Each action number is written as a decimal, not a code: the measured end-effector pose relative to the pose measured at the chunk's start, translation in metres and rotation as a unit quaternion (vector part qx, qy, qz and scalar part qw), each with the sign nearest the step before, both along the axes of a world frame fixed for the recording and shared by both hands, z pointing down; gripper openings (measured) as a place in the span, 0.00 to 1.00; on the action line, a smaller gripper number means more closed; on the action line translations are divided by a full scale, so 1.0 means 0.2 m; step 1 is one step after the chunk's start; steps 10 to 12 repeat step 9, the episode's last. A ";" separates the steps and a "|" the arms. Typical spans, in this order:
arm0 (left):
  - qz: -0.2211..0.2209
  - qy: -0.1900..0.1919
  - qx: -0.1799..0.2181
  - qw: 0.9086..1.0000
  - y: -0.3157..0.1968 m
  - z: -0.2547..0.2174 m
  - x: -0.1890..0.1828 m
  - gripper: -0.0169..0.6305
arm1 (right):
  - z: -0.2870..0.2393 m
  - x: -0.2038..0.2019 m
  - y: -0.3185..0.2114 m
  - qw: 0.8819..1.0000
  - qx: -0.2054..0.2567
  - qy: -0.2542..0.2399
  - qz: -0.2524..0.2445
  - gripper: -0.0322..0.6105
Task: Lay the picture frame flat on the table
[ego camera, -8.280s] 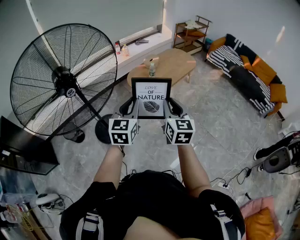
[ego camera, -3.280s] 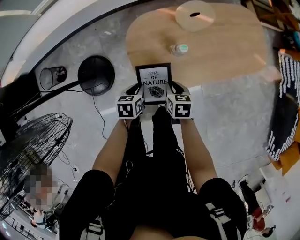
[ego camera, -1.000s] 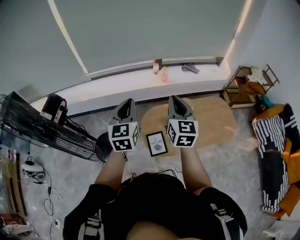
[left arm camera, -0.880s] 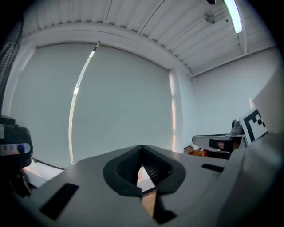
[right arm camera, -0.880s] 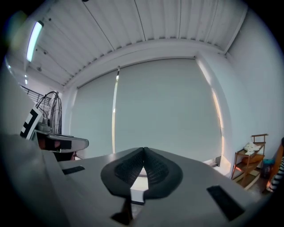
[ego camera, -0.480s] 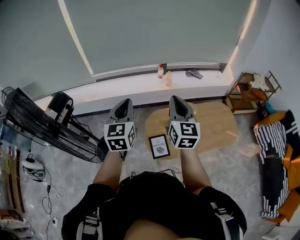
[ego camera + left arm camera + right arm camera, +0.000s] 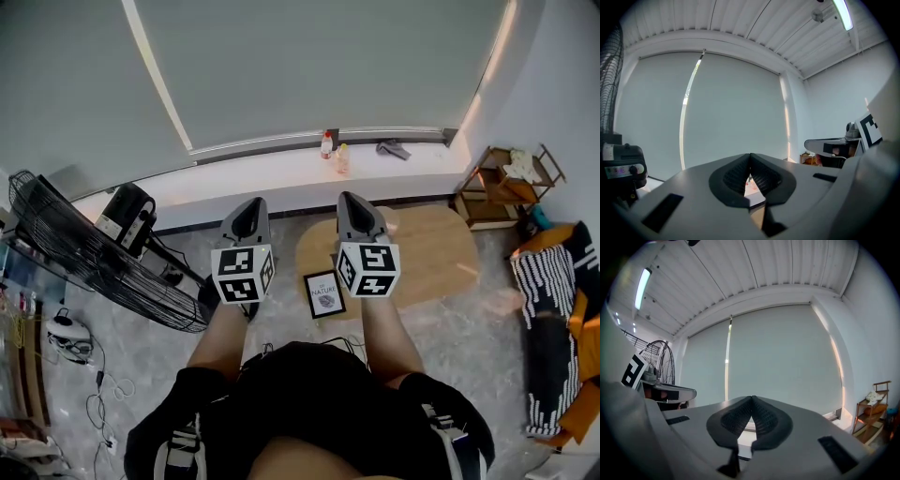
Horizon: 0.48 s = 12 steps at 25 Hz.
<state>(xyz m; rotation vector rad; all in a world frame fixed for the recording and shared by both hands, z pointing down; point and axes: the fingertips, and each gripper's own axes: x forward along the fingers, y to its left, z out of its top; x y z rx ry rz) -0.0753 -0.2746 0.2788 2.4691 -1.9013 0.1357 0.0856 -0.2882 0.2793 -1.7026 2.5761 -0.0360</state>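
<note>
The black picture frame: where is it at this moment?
In the head view the black picture frame lies on the near left end of the oval wooden table, seen between the left gripper and right gripper.

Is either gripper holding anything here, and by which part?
Nothing is held. The left gripper and right gripper are both shut and empty; the frame lies on the table, apart from both.

Black short-sleeve top (image 7: 319, 398), grey straps (image 7: 184, 448), grey left gripper (image 7: 250, 204) & right gripper (image 7: 350, 199), b/w marker cubes (image 7: 242, 274)
</note>
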 end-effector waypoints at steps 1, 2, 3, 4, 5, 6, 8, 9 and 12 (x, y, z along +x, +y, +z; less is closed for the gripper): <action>0.000 0.002 -0.001 1.000 0.01 0.00 -0.03 0.06 | 0.00 -0.03 0.01 1.000 0.000 0.002 0.001 0.07; 0.000 0.004 -0.001 1.000 0.02 0.00 -0.06 0.06 | -0.01 -0.06 0.02 1.000 0.001 0.003 0.002 0.07; 0.001 0.005 -0.001 1.000 0.02 -0.01 -0.09 0.06 | -0.02 -0.09 0.03 1.000 0.001 0.004 0.003 0.07; 0.001 0.006 -0.001 1.000 0.03 -0.01 -0.11 0.06 | -0.02 -0.11 0.03 1.000 0.001 0.005 0.005 0.07; 0.002 0.007 -0.001 1.000 0.03 -0.01 -0.12 0.06 | -0.02 -0.11 0.04 1.000 0.001 0.006 0.006 0.07; 0.003 0.008 -0.001 1.000 0.04 -0.01 -0.13 0.06 | -0.03 -0.12 0.04 1.000 0.002 0.006 0.006 0.07; 0.004 0.009 -0.001 1.000 0.04 -0.02 -0.13 0.06 | -0.03 -0.13 0.05 1.000 0.002 0.008 0.007 0.07; 0.005 0.010 0.000 1.000 0.05 -0.02 -0.14 0.06 | -0.03 -0.13 0.05 1.000 0.002 0.008 0.008 0.07; 0.005 0.010 0.000 1.000 0.05 -0.02 -0.14 0.06 | -0.03 -0.13 0.05 1.000 0.002 0.008 0.008 0.07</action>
